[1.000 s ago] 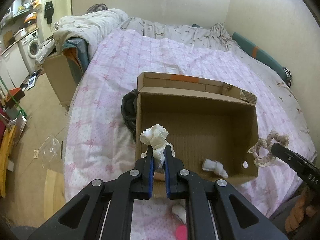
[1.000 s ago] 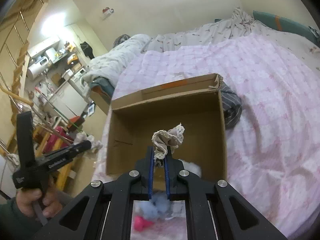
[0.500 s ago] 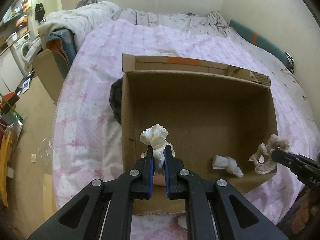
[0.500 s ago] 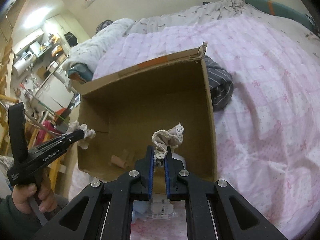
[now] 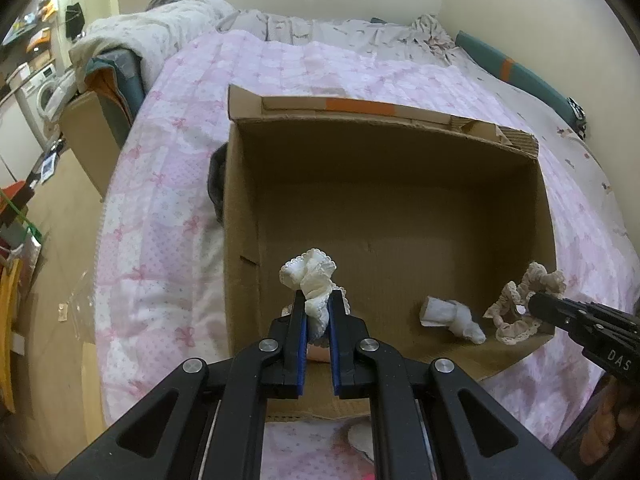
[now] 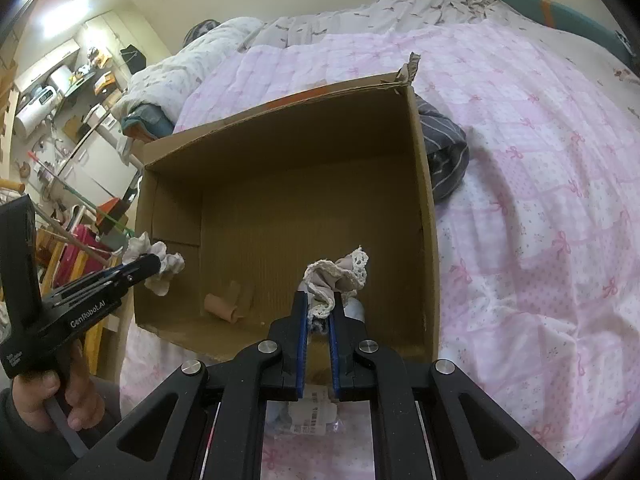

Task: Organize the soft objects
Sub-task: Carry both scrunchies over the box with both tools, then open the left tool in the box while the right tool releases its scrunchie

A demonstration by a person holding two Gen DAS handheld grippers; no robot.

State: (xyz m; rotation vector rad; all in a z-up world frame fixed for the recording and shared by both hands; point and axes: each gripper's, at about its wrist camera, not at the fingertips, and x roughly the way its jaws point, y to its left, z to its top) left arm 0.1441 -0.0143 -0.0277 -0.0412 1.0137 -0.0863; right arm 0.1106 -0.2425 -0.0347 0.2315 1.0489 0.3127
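Change since the earlier frames: the open brown cardboard box [image 5: 384,216] fills more of both views and is seen from more steeply above; both grippers have come down over its near edge. Both pieces of lace stay clamped as before.

Left gripper [image 5: 318,304]: black frame, blue pads, jaws narrow, clamped on a white scalloped lace scrunchie [image 5: 310,276]. The scrunchie bunches up just past the fingertips, over the box's near-left corner, above the floor of the box. In the right wrist view the same gripper [image 6: 154,266] enters from the left over the box's side wall, the white lace [image 6: 164,264] at its tip, a hand [image 6: 44,400] on its handle.

Right gripper [image 6: 319,304]: same build, jaws narrow, clamped on a beige fabric scrunchie with cream lace edging [image 6: 340,276]. It sticks up between and beyond the fingertips, over the near-right part of the box. In the left wrist view this gripper [image 5: 538,304] reaches in from the right at the box's right wall, the beige lace loop [image 5: 520,304] hanging from its tip.

Inside the box: a small white crumpled cloth piece [image 5: 452,316] on the floor near the front wall, close to the beige scrunchie; a small tan rolled piece [image 6: 224,306] near the front-left corner.

Surroundings: the box sits on a bed with a pink bow-patterned quilt [image 6: 540,200]; a dark striped garment [image 6: 444,160] lies against the box's outer wall.
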